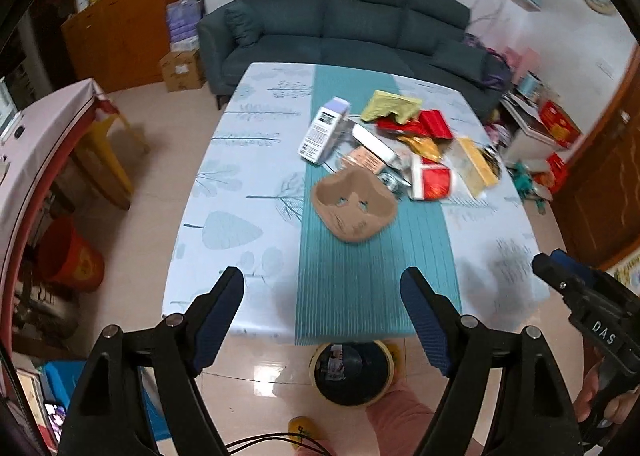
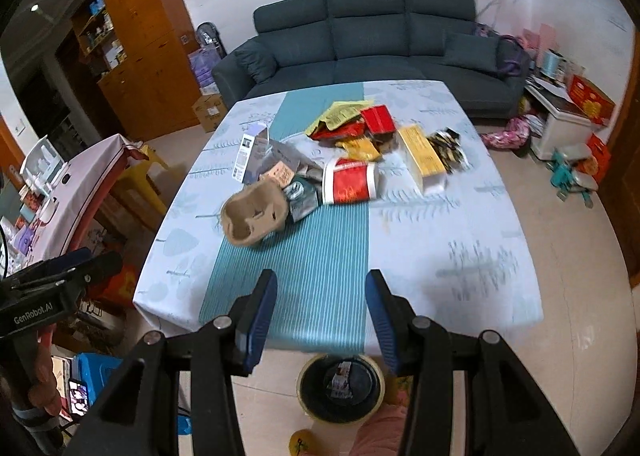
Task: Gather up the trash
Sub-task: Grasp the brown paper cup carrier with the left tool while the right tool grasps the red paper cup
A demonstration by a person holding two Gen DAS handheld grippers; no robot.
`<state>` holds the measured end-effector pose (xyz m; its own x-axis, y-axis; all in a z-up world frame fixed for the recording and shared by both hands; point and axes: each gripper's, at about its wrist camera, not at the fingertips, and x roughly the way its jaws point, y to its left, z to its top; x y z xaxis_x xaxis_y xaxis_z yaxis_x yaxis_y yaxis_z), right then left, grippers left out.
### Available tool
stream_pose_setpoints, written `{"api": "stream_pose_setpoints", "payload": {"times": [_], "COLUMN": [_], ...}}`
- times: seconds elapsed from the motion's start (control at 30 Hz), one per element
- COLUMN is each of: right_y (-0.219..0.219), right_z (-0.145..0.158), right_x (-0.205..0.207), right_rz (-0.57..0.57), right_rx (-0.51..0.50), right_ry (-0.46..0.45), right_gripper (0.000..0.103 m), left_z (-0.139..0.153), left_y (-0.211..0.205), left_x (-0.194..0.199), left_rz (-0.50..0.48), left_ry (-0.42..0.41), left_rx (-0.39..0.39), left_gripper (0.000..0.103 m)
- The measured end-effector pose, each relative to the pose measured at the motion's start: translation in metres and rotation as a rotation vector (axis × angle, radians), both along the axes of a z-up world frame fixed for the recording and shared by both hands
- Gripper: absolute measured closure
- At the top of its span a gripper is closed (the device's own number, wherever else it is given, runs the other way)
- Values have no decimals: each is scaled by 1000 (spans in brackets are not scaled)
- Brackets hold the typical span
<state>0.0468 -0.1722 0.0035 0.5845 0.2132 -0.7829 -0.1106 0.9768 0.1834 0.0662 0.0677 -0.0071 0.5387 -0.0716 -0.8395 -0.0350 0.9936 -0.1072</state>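
A pile of trash lies on the far half of the table (image 1: pixel 240 184). It includes a brown pulp cup carrier (image 1: pixel 354 208) (image 2: pixel 256 216), a white-and-purple box (image 1: pixel 324 128), a yellow bag (image 1: pixel 390 106), a red-and-white pack (image 2: pixel 350 182) and a long yellow box (image 2: pixel 422 156). A round bin with a black liner (image 1: pixel 352 372) (image 2: pixel 340 388) stands on the floor at the table's near edge. My left gripper (image 1: pixel 323 276) hangs open over the near edge, holding nothing. My right gripper (image 2: pixel 322 278) is open beside it, also holding nothing.
A dark sofa (image 1: pixel 332 16) stands behind the table. On the left are a wooden cabinet (image 1: pixel 124 16), a cloth-covered side table (image 1: pixel 52 136), a yellow stool (image 1: pixel 108 152) and a red bucket (image 1: pixel 74 256). Boxes and clutter (image 1: pixel 552 128) crowd the right wall.
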Motion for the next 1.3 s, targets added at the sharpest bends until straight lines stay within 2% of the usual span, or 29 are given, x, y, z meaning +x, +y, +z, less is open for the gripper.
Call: {"api": "stream_pose_setpoints", "payload": {"times": [0.13,0.23,0.37,0.5,0.7,0.8,0.9,1.03,1.17,1.23,1.3], "right_y": [-10,-14,-17,-14,6,17,25,34,35,32,28], "right_z": [-8,-14,-30,-55,-98,-117,-130,-147,-155,-153,-151], "right_x": [50,94,146,193,250,270,286,299,304,303,301], "right_rz": [81,176,297,439,665,723,770,828,842,850,848], "right_rx": [-8,-37,-92,-125,-179,-188,-164,-115,-62,-52,-30], "right_ry": [10,22,60,138,294,360,433,537,594,595,602], "right_gripper": [57,57,57,57,57,57,48,46,47,53,59], "left_z": [-17,-40,-67,-93,-118,-127,-134,-146,-155,-158,-162], "left_y": [0,-2,-8,-9,-11,-14,-14,-15,-17,-19,-21], "left_x": [38,70,98,118,137,144,150,159,167,170,173], "left_rz": [86,146,216,284,336,345,353,366,368,365,358], "left_ry": [57,136,196,252,313,337,356,382,403,409,424], "left_rx": [-44,-107,-122,-147,-131,-121,-122,-118,-115,-113,-120], "left_gripper": [24,24,24,24,24,24,24,24,24,28,46]}}
